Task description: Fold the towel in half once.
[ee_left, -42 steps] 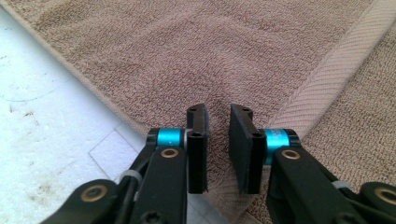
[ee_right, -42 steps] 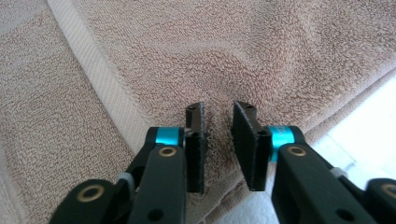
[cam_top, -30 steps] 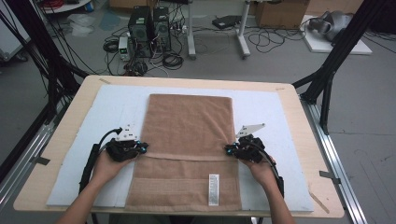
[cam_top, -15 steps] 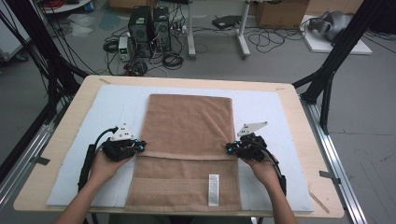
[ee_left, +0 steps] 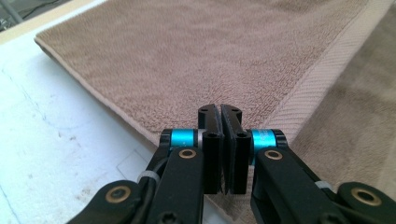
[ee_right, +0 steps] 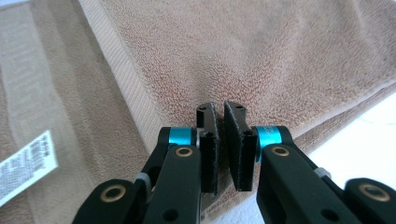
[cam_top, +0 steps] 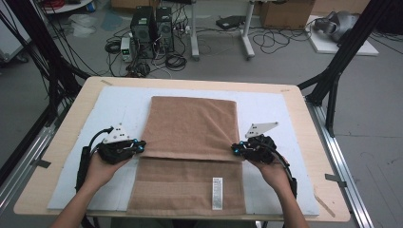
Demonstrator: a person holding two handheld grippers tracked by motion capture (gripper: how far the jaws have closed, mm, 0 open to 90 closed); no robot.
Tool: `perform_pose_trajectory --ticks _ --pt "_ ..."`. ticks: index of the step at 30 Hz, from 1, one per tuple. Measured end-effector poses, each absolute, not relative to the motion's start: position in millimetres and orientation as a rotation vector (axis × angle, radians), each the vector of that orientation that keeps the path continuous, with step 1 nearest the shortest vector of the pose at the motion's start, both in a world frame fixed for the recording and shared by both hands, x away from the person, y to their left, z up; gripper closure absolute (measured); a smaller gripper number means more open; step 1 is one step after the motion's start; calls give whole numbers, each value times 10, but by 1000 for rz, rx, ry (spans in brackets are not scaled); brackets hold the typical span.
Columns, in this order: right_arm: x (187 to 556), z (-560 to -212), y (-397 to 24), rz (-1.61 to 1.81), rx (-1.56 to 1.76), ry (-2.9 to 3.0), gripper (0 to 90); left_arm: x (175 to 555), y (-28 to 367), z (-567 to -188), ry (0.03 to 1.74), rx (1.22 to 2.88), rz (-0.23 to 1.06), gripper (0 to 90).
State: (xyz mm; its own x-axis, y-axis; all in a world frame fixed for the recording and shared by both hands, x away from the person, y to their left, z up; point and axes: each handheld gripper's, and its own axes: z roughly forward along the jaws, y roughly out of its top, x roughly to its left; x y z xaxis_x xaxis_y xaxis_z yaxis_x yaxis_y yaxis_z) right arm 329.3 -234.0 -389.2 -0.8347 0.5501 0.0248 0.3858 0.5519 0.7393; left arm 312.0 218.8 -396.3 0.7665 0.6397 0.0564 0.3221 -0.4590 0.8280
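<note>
Now, towel: the brown terry towel lies on the white mat of the wooden counter, its far part folded toward the person, hem across the middle.
Left claw: the left claw is clenched on the fold's left corner.
Right claw: the right claw is clenched on the right corner.
Label: a white care label lies on the lower layer.
Risk: I think uneven lifting may skew the fold; a thin pinch may slip.
</note>
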Motion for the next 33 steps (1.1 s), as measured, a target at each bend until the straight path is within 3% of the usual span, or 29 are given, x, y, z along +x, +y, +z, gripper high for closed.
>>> perform_pose_trajectory --ticks 22,33 --pt "2583 -3551 -2414 1201 639 2561 841 2443 2196 -3719 596 2089 508 870" --pt "2246 -3806 -2394 1246 638 2587 840 2072 2245 -3936 605 2096 494 871"
